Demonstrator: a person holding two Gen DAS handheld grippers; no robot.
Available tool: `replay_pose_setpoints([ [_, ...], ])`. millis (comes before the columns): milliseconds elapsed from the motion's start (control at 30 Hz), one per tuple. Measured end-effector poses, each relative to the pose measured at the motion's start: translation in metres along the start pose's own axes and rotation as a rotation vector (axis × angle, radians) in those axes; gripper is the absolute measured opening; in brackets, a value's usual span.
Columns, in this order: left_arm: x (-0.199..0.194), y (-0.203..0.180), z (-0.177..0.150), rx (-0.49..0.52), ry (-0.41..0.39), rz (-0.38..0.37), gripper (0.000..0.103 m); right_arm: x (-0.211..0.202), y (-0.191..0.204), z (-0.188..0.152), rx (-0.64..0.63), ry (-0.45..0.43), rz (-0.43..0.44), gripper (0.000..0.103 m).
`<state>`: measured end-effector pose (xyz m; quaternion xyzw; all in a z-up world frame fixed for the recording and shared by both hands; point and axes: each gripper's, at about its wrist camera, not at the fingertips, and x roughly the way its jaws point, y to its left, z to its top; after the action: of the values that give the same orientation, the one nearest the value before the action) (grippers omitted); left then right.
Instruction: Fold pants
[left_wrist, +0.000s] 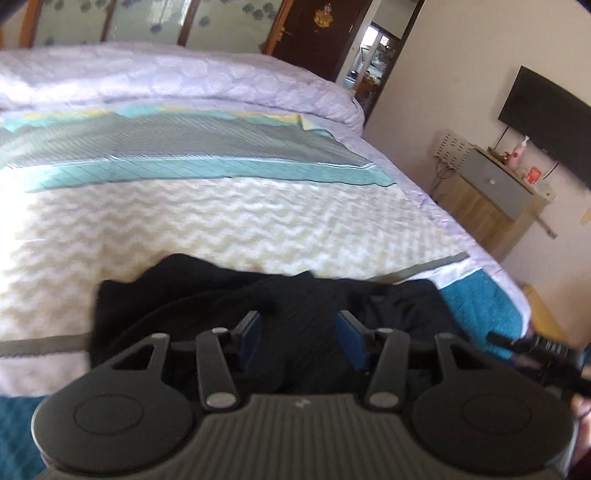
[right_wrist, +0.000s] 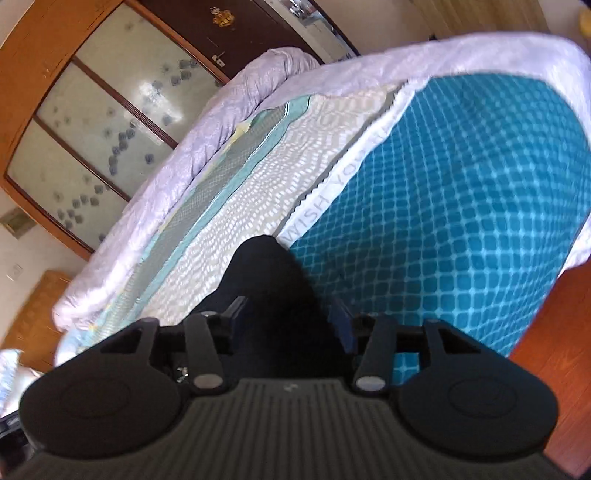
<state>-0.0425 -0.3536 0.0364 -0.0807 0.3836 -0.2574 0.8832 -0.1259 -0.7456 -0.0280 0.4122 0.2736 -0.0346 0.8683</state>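
Left wrist: pants (left_wrist: 229, 295) beneath tool (left_wrist: 300, 334)

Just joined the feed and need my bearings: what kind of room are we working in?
A bedroom, most likely. A made bed with patterned covers fills both views, a wall-mounted television hangs above a small cabinet, and the black pants lie on the bed.

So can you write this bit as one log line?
step: fold pants | pants: black, bunched on bed | left gripper: open over pants | right gripper: open
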Motion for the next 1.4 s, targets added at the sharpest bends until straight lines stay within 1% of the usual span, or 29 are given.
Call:
replay_pose_setpoints([
  [33, 0.014, -0.001, 0.004, -0.014, 0.030, -0.025, 0.044, 0.003, -0.001, -0.002, -0.009, 0.018, -0.009, 0.061],
  [67, 0.035, -0.002, 0.006, -0.027, 0.081, -0.029, 0.042, 0.010, 0.000, -0.005, -0.020, 0.049, -0.022, 0.061],
  [100, 0.054, -0.002, 0.003, -0.041, 0.148, -0.002, 0.041, 0.014, 0.001, -0.011, -0.026, 0.089, -0.012, 0.062],
  [133, 0.075, -0.002, -0.003, -0.044, 0.224, 0.046, 0.040, 0.018, 0.002, -0.015, -0.042, 0.120, -0.004, 0.061],
  [167, 0.081, -0.005, -0.008, -0.018, 0.210, 0.069, 0.042, 0.015, 0.010, -0.017, -0.091, 0.124, -0.037, 0.058],
  [200, 0.079, -0.010, -0.010, 0.022, 0.187, 0.081, 0.042, 0.015, 0.017, -0.016, -0.124, 0.138, -0.072, 0.035],
  [233, 0.078, -0.015, -0.011, 0.047, 0.198, 0.098, 0.042, 0.011, 0.021, -0.014, -0.104, 0.146, -0.046, 0.015],
  [300, 0.065, -0.021, -0.008, 0.066, 0.199, 0.095, 0.041, -0.002, 0.032, -0.013, -0.065, 0.108, 0.044, 0.014],
  [367, 0.042, -0.019, 0.001, 0.038, 0.167, 0.050, 0.044, -0.012, 0.060, -0.013, -0.111, 0.067, 0.122, 0.014],
  [433, 0.014, -0.010, 0.014, -0.025, 0.103, 0.000, 0.048, -0.016, 0.091, -0.018, -0.155, 0.052, 0.190, 0.014],
  [500, -0.013, 0.004, 0.024, -0.095, 0.042, -0.021, 0.055, -0.011, 0.129, -0.028, -0.208, 0.054, 0.270, 0.014],
  [533, -0.029, 0.015, 0.028, -0.141, 0.006, -0.028, 0.056, -0.006, 0.151, -0.035, -0.250, 0.061, 0.302, 0.014],
  [633, -0.068, 0.048, 0.024, -0.237, -0.065, -0.033, 0.059, 0.007, 0.210, -0.063, -0.408, 0.103, 0.384, 0.014],
  [700, -0.086, 0.070, 0.014, -0.283, -0.096, -0.002, 0.062, 0.017, 0.243, -0.089, -0.542, 0.144, 0.414, 0.014],
  [733, -0.093, 0.082, 0.005, -0.308, -0.103, 0.021, 0.062, 0.029, 0.257, -0.106, -0.606, 0.179, 0.417, 0.014],
  [800, -0.098, 0.104, -0.012, -0.365, -0.090, 0.061, 0.062, 0.051, 0.273, -0.138, -0.680, 0.261, 0.424, 0.014],
  [867, -0.097, 0.127, -0.032, -0.441, -0.053, 0.103, 0.062, 0.080, 0.275, -0.172, -0.739, 0.365, 0.392, 0.014],
  [900, -0.096, 0.136, -0.040, -0.472, -0.036, 0.117, 0.062, 0.096, 0.272, -0.189, -0.761, 0.431, 0.358, 0.016],
  [933, -0.094, 0.144, -0.049, -0.503, -0.021, 0.129, 0.062, 0.107, 0.266, -0.202, -0.788, 0.476, 0.334, 0.021],
  [967, -0.093, 0.150, -0.055, -0.524, -0.010, 0.132, 0.062, 0.105, 0.263, -0.208, -0.820, 0.447, 0.354, 0.021],
  [1000, -0.093, 0.155, -0.061, -0.537, -0.003, 0.128, 0.062, 0.099, 0.263, -0.206, -0.847, 0.431, 0.374, 0.024],
  [1033, -0.092, 0.156, -0.064, -0.543, 0.000, 0.123, 0.062, 0.094, 0.265, -0.201, -0.856, 0.445, 0.399, 0.035],
  [1067, -0.092, 0.156, -0.069, -0.546, 0.001, 0.119, 0.062, 0.084, 0.267, -0.190, -0.839, 0.457, 0.442, 0.041],
  [1100, -0.091, 0.156, -0.068, -0.545, 0.000, 0.112, 0.062, 0.073, 0.266, -0.180, -0.815, 0.444, 0.471, 0.046],
  [1167, -0.086, 0.153, -0.063, -0.532, -0.010, 0.093, 0.062, 0.053, 0.256, -0.155, -0.784, 0.372, 0.484, 0.046],
  [1267, -0.077, 0.147, -0.051, -0.499, -0.018, 0.077, 0.062, 0.031, 0.235, -0.130, -0.726, 0.261, 0.419, 0.046],
  [1333, -0.063, 0.144, -0.038, -0.470, 0.002, 0.066, 0.066, 0.026, 0.216, -0.116, -0.668, 0.203, 0.353, 0.045],
  [1367, -0.055, 0.143, -0.033, -0.458, 0.019, 0.054, 0.076, 0.026, 0.205, -0.109, -0.635, 0.188, 0.325, 0.045],
  [1400, -0.045, 0.143, -0.028, -0.451, 0.038, 0.034, 0.079, 0.027, 0.193, -0.103, -0.597, 0.186, 0.301, 0.045],
])
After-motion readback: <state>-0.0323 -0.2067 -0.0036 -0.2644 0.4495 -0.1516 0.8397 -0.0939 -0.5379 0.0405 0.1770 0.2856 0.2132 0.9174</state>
